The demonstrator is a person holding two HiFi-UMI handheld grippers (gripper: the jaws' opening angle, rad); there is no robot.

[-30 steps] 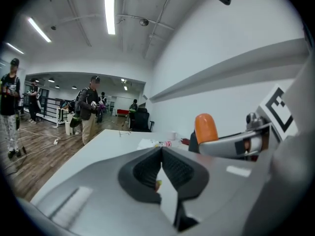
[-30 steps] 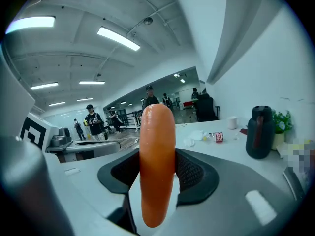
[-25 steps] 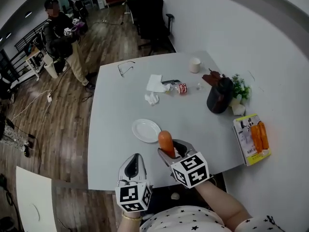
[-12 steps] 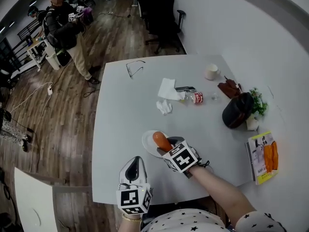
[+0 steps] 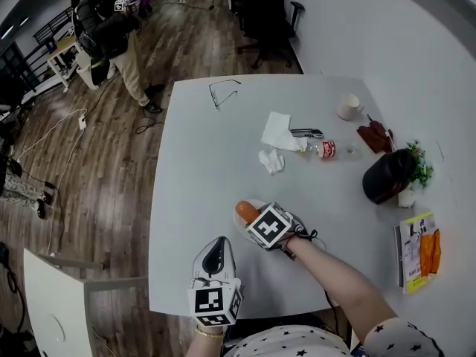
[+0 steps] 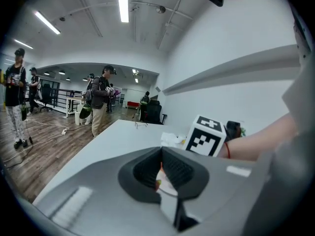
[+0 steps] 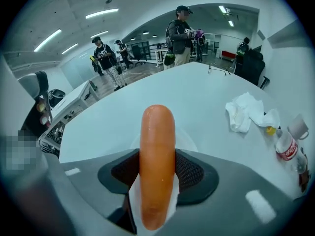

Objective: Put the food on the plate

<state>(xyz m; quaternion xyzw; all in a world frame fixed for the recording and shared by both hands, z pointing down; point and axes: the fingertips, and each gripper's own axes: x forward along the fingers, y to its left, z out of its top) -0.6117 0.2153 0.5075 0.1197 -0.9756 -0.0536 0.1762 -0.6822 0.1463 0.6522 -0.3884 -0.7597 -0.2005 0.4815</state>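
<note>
An orange sausage (image 7: 156, 161) is clamped upright between the pads of my right gripper (image 7: 157, 167). In the head view that right gripper (image 5: 250, 216) holds the sausage (image 5: 244, 210) low over the small white plate (image 5: 257, 202), which it mostly covers. The plate's rim (image 7: 188, 142) shows behind the sausage. I cannot tell whether the sausage touches the plate. My left gripper (image 5: 216, 245) hovers at the table's near edge, shut and empty. In its own view the left gripper (image 6: 160, 168) points towards the right gripper's marker cube (image 6: 208, 136).
On the white table (image 5: 201, 169) lie tissues (image 5: 277, 132), a crumpled wad (image 5: 272, 160), a small bottle (image 5: 326, 149), a cup (image 5: 347, 106), glasses (image 5: 224, 91), a black cap (image 5: 387, 175) and a food packet (image 5: 419, 251) at the right edge. People stand at the far left (image 5: 111, 28).
My right gripper has carried the sausage forward and left from the table's near edge to low over the plate. The left gripper has stayed near the front edge.
</note>
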